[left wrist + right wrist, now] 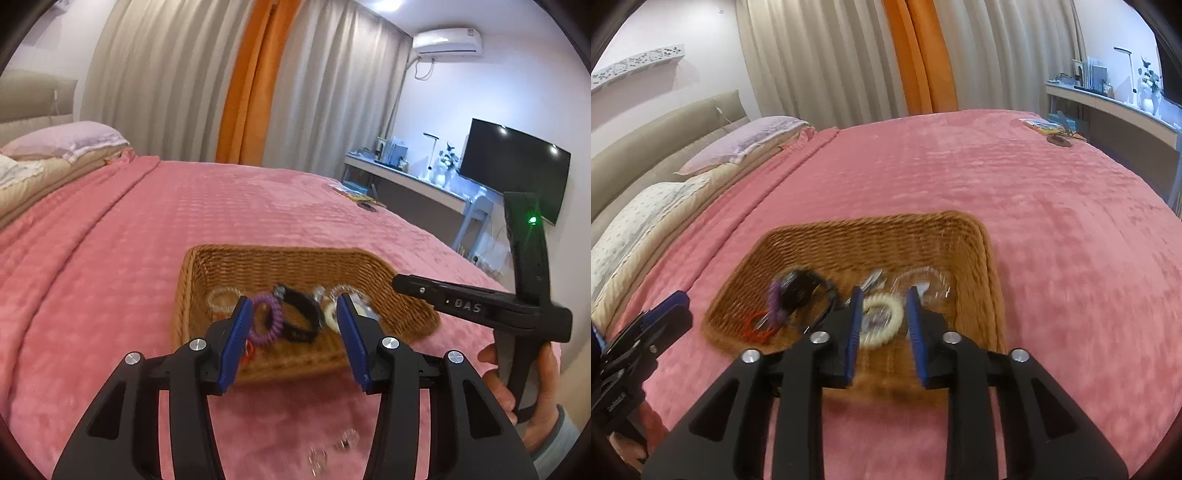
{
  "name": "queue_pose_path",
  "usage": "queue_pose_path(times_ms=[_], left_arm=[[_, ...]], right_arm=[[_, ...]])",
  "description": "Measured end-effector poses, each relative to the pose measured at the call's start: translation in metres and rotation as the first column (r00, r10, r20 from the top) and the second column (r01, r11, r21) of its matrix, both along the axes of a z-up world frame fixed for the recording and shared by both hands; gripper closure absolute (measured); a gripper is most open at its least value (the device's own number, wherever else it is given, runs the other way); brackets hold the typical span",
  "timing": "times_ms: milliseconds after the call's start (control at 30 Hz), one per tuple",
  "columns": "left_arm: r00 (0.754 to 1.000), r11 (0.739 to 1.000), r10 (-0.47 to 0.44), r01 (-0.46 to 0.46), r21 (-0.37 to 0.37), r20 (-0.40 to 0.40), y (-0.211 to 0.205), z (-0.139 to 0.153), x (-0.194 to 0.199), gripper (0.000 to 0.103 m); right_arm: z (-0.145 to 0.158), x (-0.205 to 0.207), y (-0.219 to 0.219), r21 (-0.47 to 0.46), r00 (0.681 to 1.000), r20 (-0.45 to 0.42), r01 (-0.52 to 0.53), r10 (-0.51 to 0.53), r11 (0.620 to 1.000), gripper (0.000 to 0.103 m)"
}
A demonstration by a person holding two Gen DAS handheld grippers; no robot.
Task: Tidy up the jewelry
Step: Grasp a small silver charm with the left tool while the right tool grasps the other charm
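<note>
Several light, springy coil bands, purple (266, 318) and cream (881, 320), loose in wicker basket (258, 266) ahead of parted, empty left gripper (295, 332) and right gripper (882, 325); pinch across one coil strand.

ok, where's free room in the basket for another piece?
The far half of the basket, up to the back wall, is bare weave. The near half is crowded: purple coil, black band, cream coil, clear pieces. Two small clear items lie on the blanket outside.
</note>
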State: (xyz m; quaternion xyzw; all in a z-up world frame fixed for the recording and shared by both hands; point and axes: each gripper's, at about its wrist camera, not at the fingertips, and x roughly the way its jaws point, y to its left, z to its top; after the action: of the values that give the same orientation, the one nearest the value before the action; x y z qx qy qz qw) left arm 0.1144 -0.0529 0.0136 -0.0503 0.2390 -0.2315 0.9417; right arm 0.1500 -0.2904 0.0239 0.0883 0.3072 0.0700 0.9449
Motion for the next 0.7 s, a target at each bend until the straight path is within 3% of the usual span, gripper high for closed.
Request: queue_pose_path(times_ms=[67,300,433,700], left_arm=[[1.000,1.000,0.000,0.000,0.000,-0.012,0.003,0.000,-0.015,0.057],[0.996,1.000,0.011,-0.008,0.030,-0.085,0.013,-0.027,-0.058,0.057],[0.986,1.000,-0.001,0.006,0.025,-0.167,0.016,-0.049,-0.063,0.057],[0.971,0.991,-0.031,0.061,0.120,-0.236,-0.003,-0.067,-0.060,0.057]], right_arm=[[0.001,-0.022,0.002,0.015,1.000,0.008,-0.013,0.013,1.000,0.069],[-0.009,-0.075,0.025,-0.019,0.999,0.006,-0.041,0.041,0.999,0.069],[-0.026,-0.088,0.031,-0.020,0.999,-0.018,-0.044,0.044,0.999,0.069],[-0.049,-0.096,0.042,-0.057,0.998,-0.031,-0.059,0.057,0.997,0.069]])
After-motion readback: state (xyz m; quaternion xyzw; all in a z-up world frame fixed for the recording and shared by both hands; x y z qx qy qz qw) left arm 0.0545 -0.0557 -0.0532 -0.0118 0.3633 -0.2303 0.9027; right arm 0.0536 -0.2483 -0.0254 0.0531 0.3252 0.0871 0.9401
